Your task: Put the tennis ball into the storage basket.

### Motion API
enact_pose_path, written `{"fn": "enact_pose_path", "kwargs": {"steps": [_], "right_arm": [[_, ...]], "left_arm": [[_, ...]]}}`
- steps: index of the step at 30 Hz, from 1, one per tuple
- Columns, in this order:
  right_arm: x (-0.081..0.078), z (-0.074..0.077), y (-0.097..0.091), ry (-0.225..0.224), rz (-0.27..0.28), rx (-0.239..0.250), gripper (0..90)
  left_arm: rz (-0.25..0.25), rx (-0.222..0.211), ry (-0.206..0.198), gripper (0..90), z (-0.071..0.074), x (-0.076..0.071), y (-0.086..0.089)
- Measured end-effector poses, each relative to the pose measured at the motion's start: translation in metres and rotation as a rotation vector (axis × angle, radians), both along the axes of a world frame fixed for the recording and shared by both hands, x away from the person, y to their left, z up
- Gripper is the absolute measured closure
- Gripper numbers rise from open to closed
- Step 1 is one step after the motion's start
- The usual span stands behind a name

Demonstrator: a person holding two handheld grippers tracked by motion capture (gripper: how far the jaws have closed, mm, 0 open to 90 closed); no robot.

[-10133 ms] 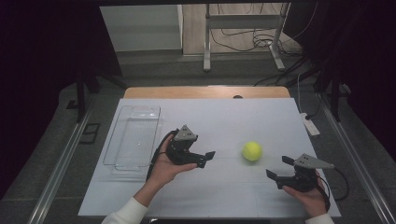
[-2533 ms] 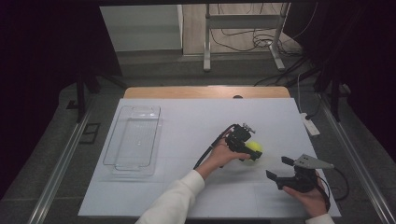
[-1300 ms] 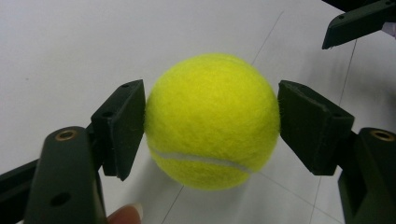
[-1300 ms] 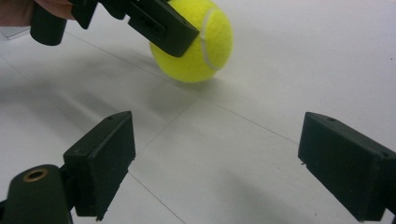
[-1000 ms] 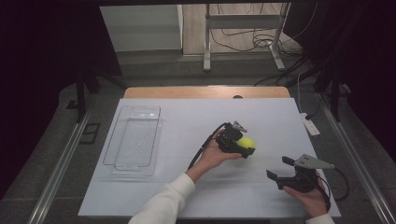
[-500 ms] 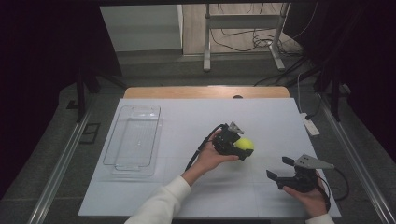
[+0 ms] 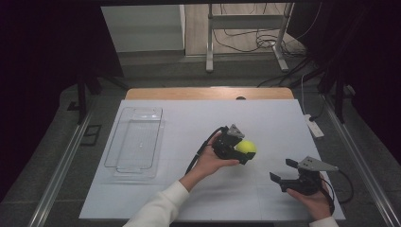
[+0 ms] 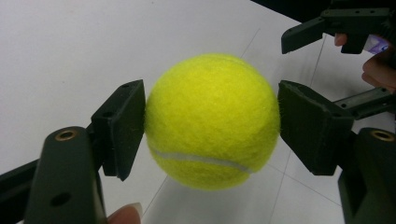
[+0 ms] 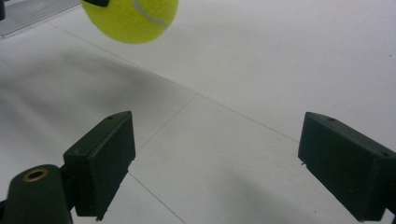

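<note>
The left gripper (image 7: 240, 153) holds a yellow tennis ball (image 7: 246, 147) between its two black jaws, the pads pressing on either side of the ball; in the left gripper view the ball (image 8: 212, 121) sits squarely between the pads, its white seam curving across the lower half, and the table shows underneath it, so it hangs clear of the surface; in the high view the ball is a little right of the middle of the white table (image 7: 265, 118), with the left hand (image 7: 211, 161) wrapped round the gripper's body and a white sleeve (image 7: 161, 210) coming in from the bottom edge; the right gripper (image 7: 280, 174) rests near the right front corner of the table in the right hand (image 7: 314, 198), its jaws standing wide with nothing between them; in the right gripper view the ball (image 9: 130, 18) hangs at the upper left, well beyond the two spread pads; a clear plastic tray (image 7: 119, 144) lies on the left part of the table, well apart from both grippers, and its inside looks bare; a white power strip (image 7: 313, 126) lies at the right edge
</note>
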State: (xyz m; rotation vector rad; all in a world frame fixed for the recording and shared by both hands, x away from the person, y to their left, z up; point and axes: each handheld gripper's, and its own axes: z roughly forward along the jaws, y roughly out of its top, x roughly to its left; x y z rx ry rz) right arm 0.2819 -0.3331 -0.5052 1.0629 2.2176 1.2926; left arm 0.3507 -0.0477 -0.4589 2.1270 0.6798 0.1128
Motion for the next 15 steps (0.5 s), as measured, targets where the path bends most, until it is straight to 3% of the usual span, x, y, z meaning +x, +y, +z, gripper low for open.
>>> {"fn": "enact_pose_path", "kwargs": {"steps": [15], "right_arm": [[-0.0001,-0.0003,0.0004,0.0,-0.001,-0.001,11.7]], "left_arm": [[0.003,-0.013,-0.016,27.3,0.0029,-0.0066,0.0076]]}}
